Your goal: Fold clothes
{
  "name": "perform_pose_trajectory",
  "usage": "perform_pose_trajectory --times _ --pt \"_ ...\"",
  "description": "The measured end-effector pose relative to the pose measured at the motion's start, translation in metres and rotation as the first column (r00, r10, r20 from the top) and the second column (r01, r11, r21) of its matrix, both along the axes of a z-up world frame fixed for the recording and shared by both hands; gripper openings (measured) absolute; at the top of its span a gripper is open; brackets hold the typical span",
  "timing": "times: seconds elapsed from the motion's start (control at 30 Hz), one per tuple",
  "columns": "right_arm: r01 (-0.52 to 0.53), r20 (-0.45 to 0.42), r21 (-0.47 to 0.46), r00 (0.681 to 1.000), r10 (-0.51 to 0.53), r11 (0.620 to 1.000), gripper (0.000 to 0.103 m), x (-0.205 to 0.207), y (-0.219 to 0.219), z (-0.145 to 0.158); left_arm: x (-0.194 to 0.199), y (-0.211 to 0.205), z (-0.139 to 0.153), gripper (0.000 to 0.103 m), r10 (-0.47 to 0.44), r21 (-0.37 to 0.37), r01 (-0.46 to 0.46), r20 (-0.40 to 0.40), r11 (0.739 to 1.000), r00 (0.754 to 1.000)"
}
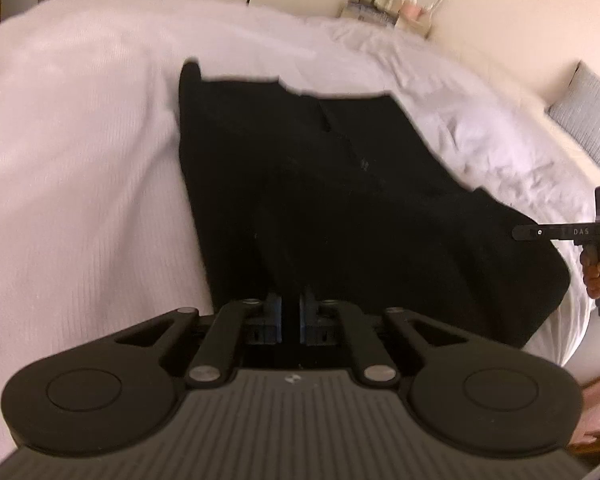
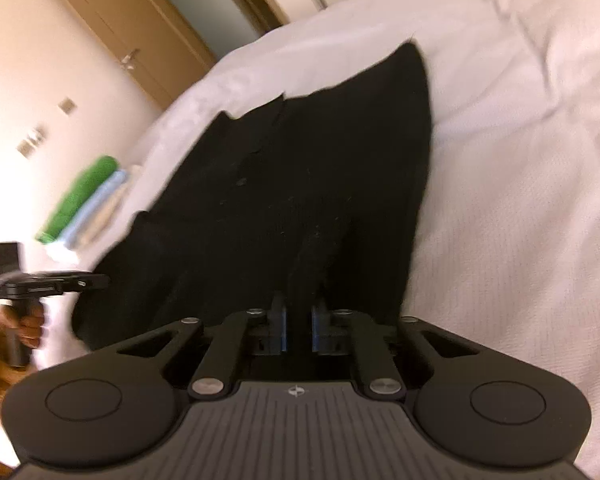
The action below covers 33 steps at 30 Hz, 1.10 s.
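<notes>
A black garment (image 1: pixel 320 184) lies spread flat on the white bed (image 1: pixel 80 160), stretching away from me. My left gripper (image 1: pixel 290 308) is shut on its near edge, and a ridge of black cloth rises into the blue pads. In the right wrist view the same garment (image 2: pixel 300 184) runs away toward the bed's far side. My right gripper (image 2: pixel 299 316) is shut on a tented fold of its near edge. Each gripper appears in the other's view, at the garment's side: the right gripper (image 1: pixel 560 233) and the left gripper (image 2: pixel 52 280), each held by a hand.
A stack of folded green, blue and cream cloths (image 2: pixel 88 204) sits near the bed's left edge. A grey pillow (image 1: pixel 588 120) lies at the far right. A side table with glass items (image 1: pixel 412 0) stands beyond the bed. A brown door (image 2: pixel 140 40) is behind.
</notes>
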State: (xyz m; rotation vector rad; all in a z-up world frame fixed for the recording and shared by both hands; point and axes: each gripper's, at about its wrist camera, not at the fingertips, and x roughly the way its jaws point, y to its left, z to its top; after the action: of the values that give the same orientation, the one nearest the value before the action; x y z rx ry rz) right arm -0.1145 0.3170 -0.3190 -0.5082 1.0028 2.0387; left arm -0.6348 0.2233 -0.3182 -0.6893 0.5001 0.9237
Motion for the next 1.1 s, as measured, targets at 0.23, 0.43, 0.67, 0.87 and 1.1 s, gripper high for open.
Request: perform_pose_trajectory --times 0.23,0.43,0.67,0.87,1.1 --pt "0.057 0.010 0.178 0.998 -0.060 0.982 0.008 0.004 0.002 0.041 -0.008 0.005 0.024 0.005 0.040 0.150 -0.046 0.038 0.988 0.998" --pt "0.117 0.092 0.060 0.988 -0.122 0.991 0.008 -0.003 0.031 -0.003 0.005 0.034 -0.017 0.009 0.064 0.037 -0.062 -0.059 0.997 0.996" --pt "0.250 0.117 0.079 0.959 -0.258 0.965 0.045 -0.003 0.014 -0.001 -0.030 0.001 0.004 0.025 0.173 0.087 -0.172 -0.008 0.981 0.985" --pt "0.121 0.312 0.394 0.915 -0.257 0.911 0.055 -0.025 -0.090 0.037 -0.031 -0.095 0.017 0.033 0.170 0.266 -0.112 -0.206 0.957 0.964" --pt "-0.331 0.721 0.486 0.674 -0.158 0.809 0.056 -0.098 -0.182 -0.014 0.010 -0.128 -0.022 0.036 0.201 0.253 -0.145 -0.207 0.956 0.958"
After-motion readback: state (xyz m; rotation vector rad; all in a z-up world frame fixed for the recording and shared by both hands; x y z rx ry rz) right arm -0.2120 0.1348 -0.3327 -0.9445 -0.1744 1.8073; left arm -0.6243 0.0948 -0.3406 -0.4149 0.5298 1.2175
